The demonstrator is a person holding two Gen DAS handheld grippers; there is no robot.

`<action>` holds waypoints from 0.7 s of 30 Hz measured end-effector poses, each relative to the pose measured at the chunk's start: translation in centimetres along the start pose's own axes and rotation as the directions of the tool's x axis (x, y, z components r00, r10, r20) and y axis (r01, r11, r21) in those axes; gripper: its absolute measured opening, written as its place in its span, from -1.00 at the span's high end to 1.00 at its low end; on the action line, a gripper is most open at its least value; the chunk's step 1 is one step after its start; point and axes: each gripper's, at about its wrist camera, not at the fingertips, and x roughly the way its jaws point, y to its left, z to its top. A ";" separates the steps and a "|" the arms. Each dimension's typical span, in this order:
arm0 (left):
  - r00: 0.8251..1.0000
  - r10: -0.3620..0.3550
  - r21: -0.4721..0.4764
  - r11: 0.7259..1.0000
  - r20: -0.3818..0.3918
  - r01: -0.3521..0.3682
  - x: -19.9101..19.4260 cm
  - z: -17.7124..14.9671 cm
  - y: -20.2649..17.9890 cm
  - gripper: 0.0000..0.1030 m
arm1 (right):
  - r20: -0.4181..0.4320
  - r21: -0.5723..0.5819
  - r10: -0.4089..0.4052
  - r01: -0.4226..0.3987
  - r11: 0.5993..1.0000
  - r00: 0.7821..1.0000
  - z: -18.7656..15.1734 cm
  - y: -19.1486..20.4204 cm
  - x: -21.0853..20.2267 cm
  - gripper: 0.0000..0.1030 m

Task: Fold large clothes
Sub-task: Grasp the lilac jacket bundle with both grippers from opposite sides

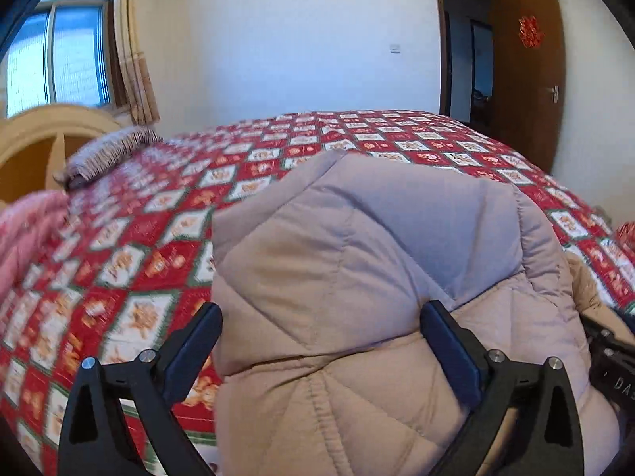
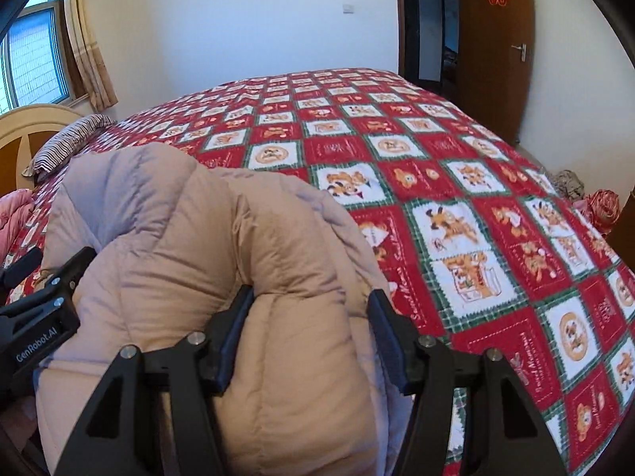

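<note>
A puffy beige quilted jacket (image 1: 357, 246) lies bunched at the near edge of the bed, on a red, white and green patterned bedspread (image 1: 158, 214). My left gripper (image 1: 321, 309) stands wide open around the jacket's bulk; its fingers flank the padding without squeezing it. My right gripper (image 2: 311, 297) is shut on a thick fold of the same jacket (image 2: 206, 238), and the padding bulges up between its pads. In the right wrist view the left gripper (image 2: 39, 317) shows at the jacket's left side. In the left wrist view the right gripper's body (image 1: 611, 361) shows at the far right.
A striped pillow (image 2: 67, 139) and a pink quilt (image 1: 27, 230) lie near the cream headboard (image 1: 35, 135) at the left. The bedspread (image 2: 436, 198) stretches far and right. A red bundle (image 2: 603, 206) sits off the bed's right side. An open brown door (image 2: 496, 47) stands behind.
</note>
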 end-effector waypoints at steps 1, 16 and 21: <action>1.000 -0.013 -0.018 1.000 -0.006 0.013 0.3 -0.2 0.3 -0.98 | -0.001 0.005 0.008 -0.008 1.000 1.000 -0.1 -0.1 0.4 -0.18; 0.997 -0.054 -0.049 0.997 -0.056 0.051 2.3 -1.0 0.2 -0.98 | -0.022 0.066 0.052 -0.051 0.997 0.998 -1.4 -0.9 3.2 -0.26; 0.996 -0.059 -0.052 0.997 -0.065 0.056 2.7 -1.0 0.2 -0.98 | -0.036 0.078 0.060 -0.057 0.995 0.998 -1.5 -1.1 3.9 -0.29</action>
